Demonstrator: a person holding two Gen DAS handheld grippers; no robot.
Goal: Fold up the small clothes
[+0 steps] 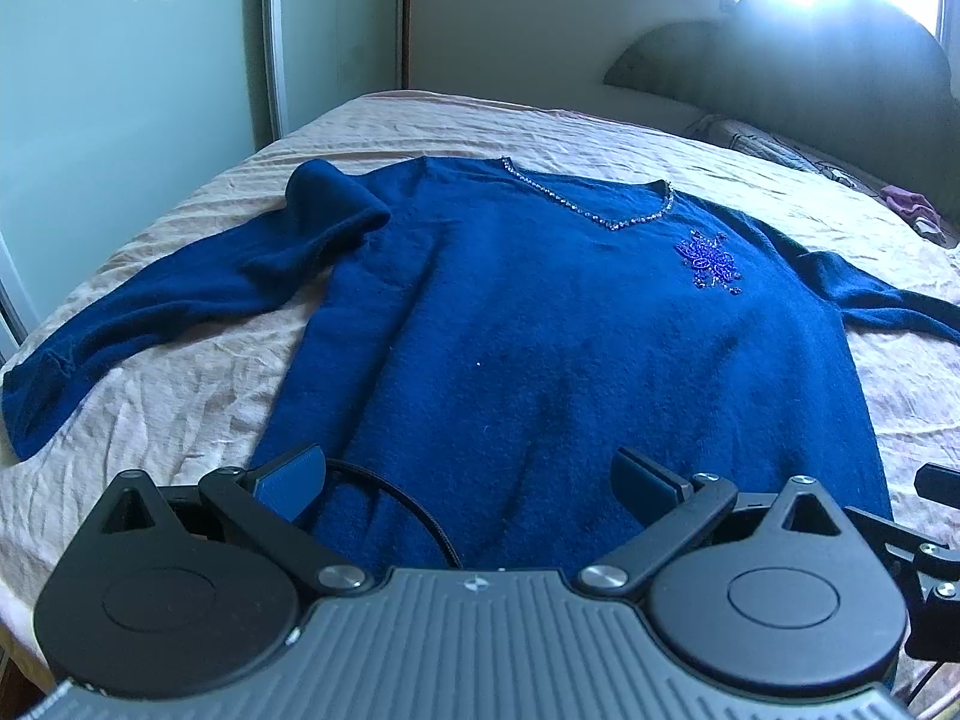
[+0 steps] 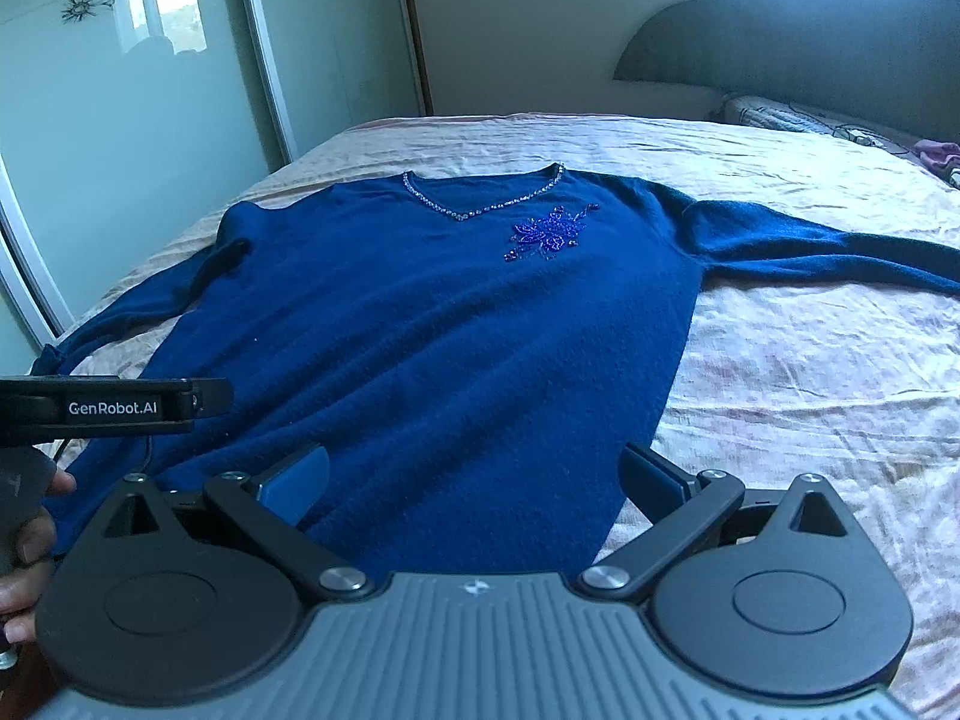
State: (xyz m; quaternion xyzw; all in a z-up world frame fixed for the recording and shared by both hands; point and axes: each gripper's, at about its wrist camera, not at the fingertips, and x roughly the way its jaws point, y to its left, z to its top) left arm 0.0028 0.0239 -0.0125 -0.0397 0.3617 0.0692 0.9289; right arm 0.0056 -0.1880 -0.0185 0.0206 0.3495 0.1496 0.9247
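Note:
A dark blue sweater [image 1: 540, 324] with a beaded V-neck and a beaded flower on the chest lies face up on the bed, hem toward me; it also shows in the right wrist view [image 2: 432, 324]. Its left sleeve [image 1: 150, 312] is bunched and folded at the shoulder; its right sleeve [image 2: 828, 246] stretches out flat. My left gripper [image 1: 474, 480] is open over the hem's left part, holding nothing. My right gripper [image 2: 474, 480] is open over the hem's right part, holding nothing. The left gripper's body shows side-on in the right wrist view [image 2: 108, 405].
The bed has a wrinkled pale pink sheet [image 2: 810, 372]. A dark headboard [image 2: 798, 42] and a pillow [image 2: 774, 114] lie at the far right. Mirrored wardrobe doors [image 1: 120, 120] stand along the bed's left side. A small pink cloth [image 1: 912, 207] lies near the pillow.

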